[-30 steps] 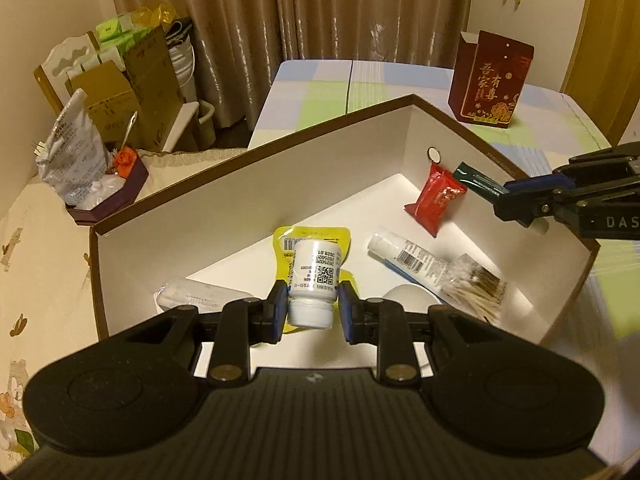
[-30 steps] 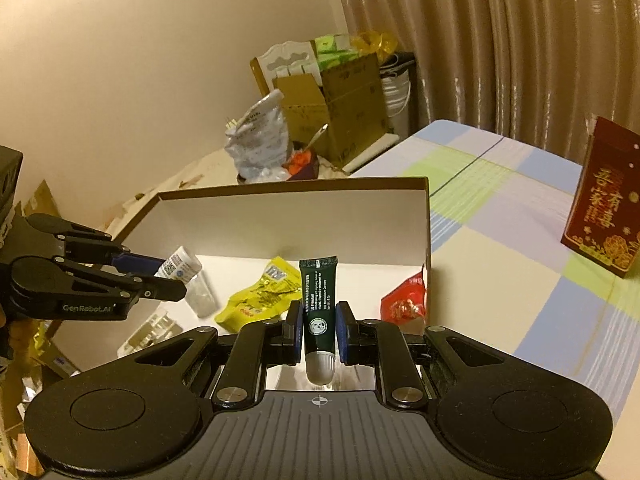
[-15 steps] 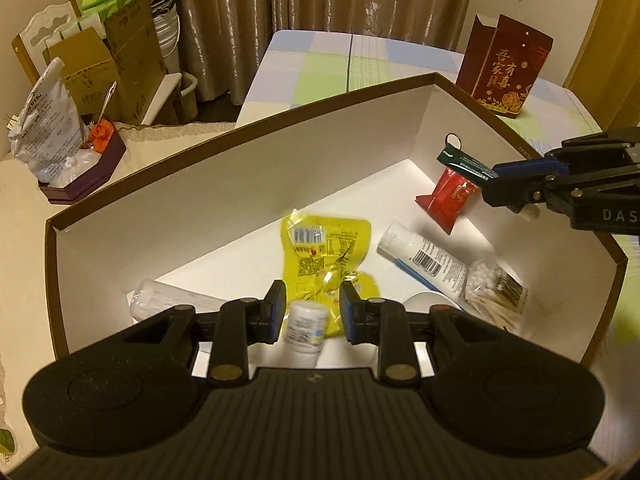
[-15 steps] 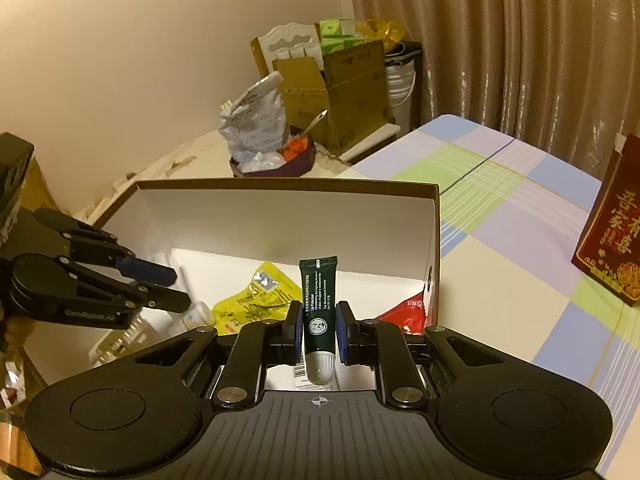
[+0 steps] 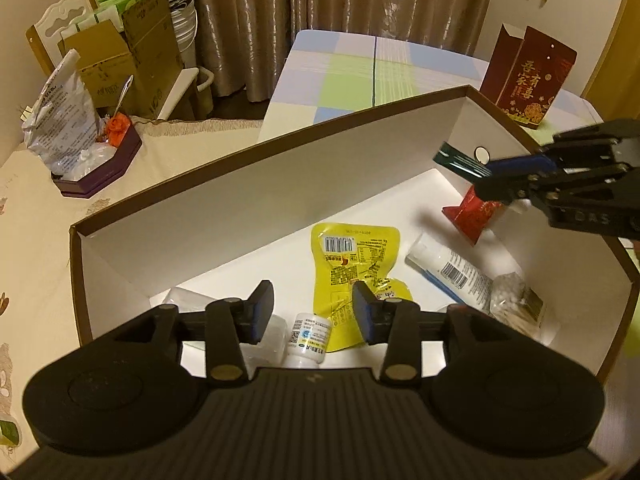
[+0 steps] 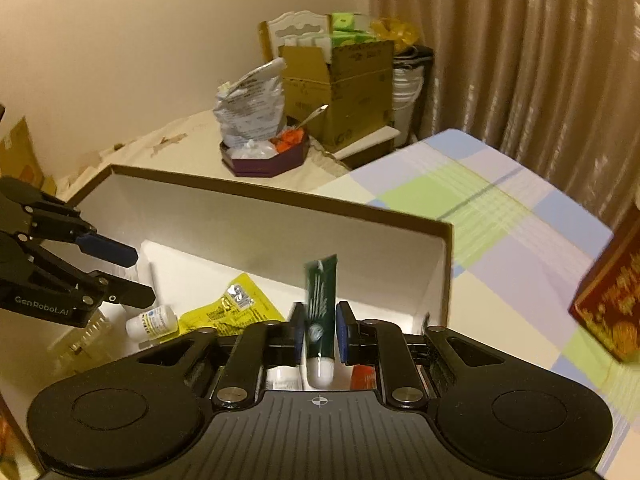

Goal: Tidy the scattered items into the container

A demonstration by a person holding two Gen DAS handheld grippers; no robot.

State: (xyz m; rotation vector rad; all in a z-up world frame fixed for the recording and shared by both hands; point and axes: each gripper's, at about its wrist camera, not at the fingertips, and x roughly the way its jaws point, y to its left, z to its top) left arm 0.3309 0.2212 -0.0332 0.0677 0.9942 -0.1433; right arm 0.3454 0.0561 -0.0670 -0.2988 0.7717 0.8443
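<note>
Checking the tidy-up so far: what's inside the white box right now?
Inside the white box: a yellow snack pouch, small white bottle, white tube, cotton swabs, red packet and a clear wrapped item, partly hidden behind the left tongs.

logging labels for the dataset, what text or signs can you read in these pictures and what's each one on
"GenRobot.AI": side of the black left gripper.
"DAS", the rest cut off: side of the black right gripper.
"吾家有喜": gold characters on the dark red paper gift bag.
Barcodes, digits too small: yellow foil snack pouch, white plastic tube.
Print too small or blurred: small white pill bottle, dark green tube, silver foil bag, brown cardboard box.
</note>
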